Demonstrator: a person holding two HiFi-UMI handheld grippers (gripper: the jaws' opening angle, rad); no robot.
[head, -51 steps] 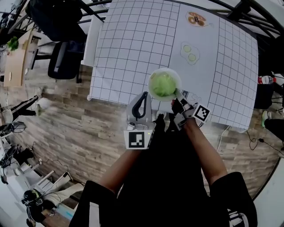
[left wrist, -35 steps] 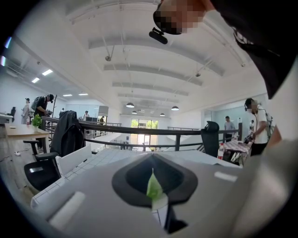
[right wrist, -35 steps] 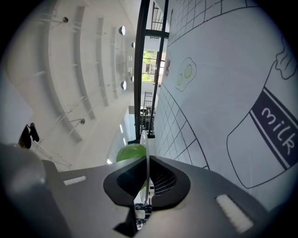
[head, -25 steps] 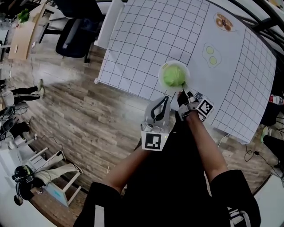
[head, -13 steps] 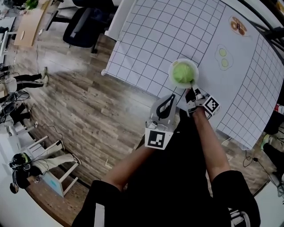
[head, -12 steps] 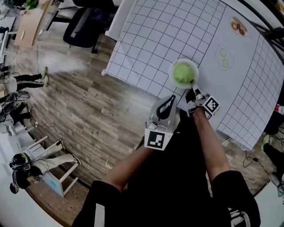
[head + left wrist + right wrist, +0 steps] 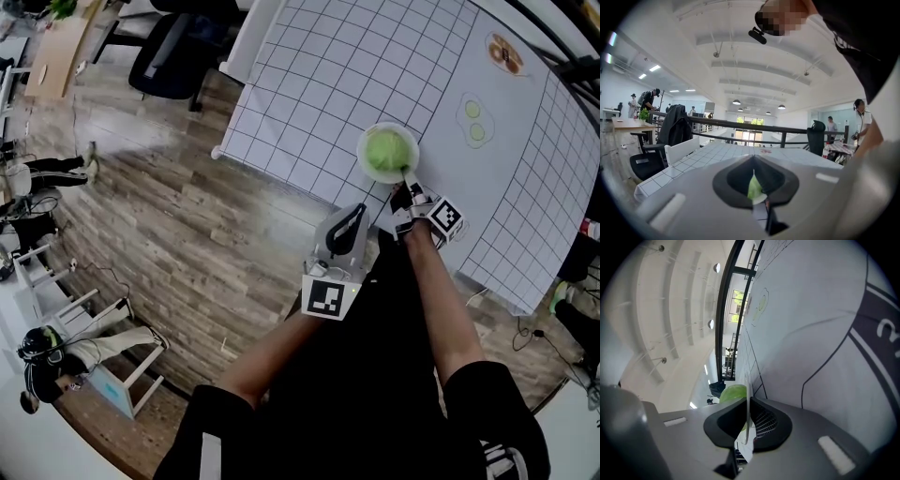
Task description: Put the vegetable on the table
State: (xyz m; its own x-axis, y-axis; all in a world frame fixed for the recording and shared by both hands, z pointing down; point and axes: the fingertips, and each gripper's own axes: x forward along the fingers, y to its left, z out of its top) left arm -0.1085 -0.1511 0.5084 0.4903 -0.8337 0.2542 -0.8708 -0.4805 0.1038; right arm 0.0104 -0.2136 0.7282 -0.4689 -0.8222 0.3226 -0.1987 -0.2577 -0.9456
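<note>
A round green vegetable [image 7: 384, 153] lies in a white bowl [image 7: 363, 148] on the gridded table [image 7: 319, 75], close to its near edge. My right gripper [image 7: 406, 183] is at the bowl's near side, shut on the rim. In the right gripper view the thin white rim [image 7: 746, 399] stands edge-on between the pads of the right gripper [image 7: 747, 427], with the vegetable [image 7: 733, 392] behind it. My left gripper [image 7: 349, 220] hovers just off the table edge, shut and holding nothing. Through the slit of the left gripper [image 7: 757, 197] a sliver of the vegetable [image 7: 754, 187] shows.
The white sheet on the table carries printed pictures: two green rounds [image 7: 473, 120] and a brown item [image 7: 506, 54] farther away. A black office chair [image 7: 173, 47] stands left of the table on the wooden floor [image 7: 169, 234]. A railing borders the table's far side.
The head view has swung round, so the table sits farther right. The right gripper keeps its hold on the bowl's rim. The left gripper has drawn back slightly from the table edge.
</note>
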